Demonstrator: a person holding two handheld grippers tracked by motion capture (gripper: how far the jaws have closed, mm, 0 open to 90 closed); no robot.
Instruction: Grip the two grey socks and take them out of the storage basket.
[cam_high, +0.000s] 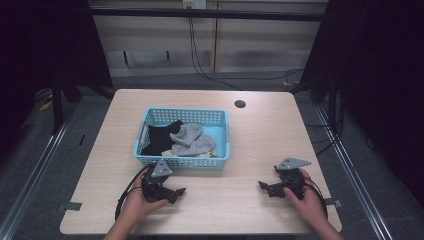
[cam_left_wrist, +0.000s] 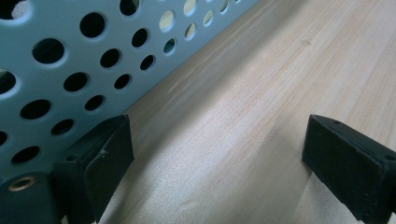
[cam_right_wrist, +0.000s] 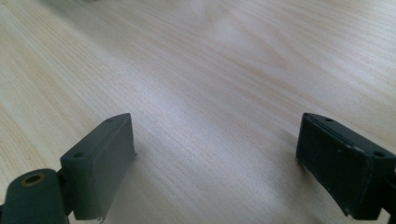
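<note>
A light blue perforated basket (cam_high: 225, 134) stands on the middle of the wooden table. Inside it lie a black sock (cam_high: 160, 138), grey socks (cam_high: 192, 139) and something pale beneath them. My left gripper (cam_high: 176, 192) rests on the table just in front of the basket's near left corner, held by a hand; it is open and empty. In the left gripper view the basket's wall (cam_left_wrist: 56, 60) rises close on the left. My right gripper (cam_high: 264, 187) lies on the table at the front right, open, with bare wood between its jaws.
The table (cam_high: 260, 135) has a round cable hole (cam_high: 240, 104) near its far edge. Cables hang down the wall behind. Dark curtains flank both sides, and metal rails run along the floor left and right of the table.
</note>
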